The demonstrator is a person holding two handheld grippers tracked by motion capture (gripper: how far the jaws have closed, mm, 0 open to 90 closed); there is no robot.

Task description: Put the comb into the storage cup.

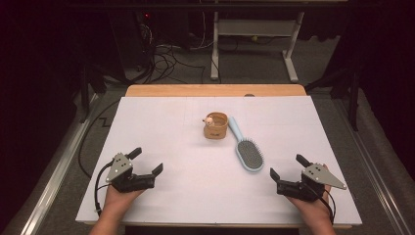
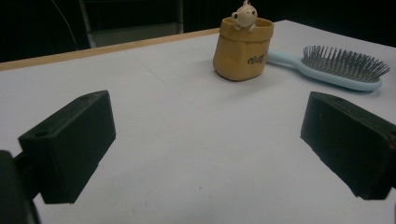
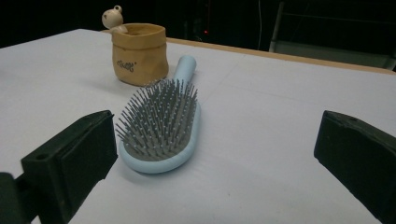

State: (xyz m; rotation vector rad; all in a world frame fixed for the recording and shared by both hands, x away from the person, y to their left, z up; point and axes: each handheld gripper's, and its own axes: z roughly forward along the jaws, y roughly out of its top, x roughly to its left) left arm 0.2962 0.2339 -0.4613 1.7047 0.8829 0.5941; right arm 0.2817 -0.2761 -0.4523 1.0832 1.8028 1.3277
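The left gripper [image 1: 146, 160] and the right gripper [image 1: 288, 167] both rest on the white table [image 1: 161, 127] with jaws wide apart, holding nothing. The blue hairbrush [image 1: 247, 151] lies at 11 o'clock from the right gripper, bristles up, its handle end hidden behind the tan pot [image 1: 216, 125].

The left tool [image 1: 145, 161] rests low at the near left with its jaws spread wide and nothing between them. The right tool [image 1: 288, 167] sits at the near right, jaws also wide apart, both pointing inward.
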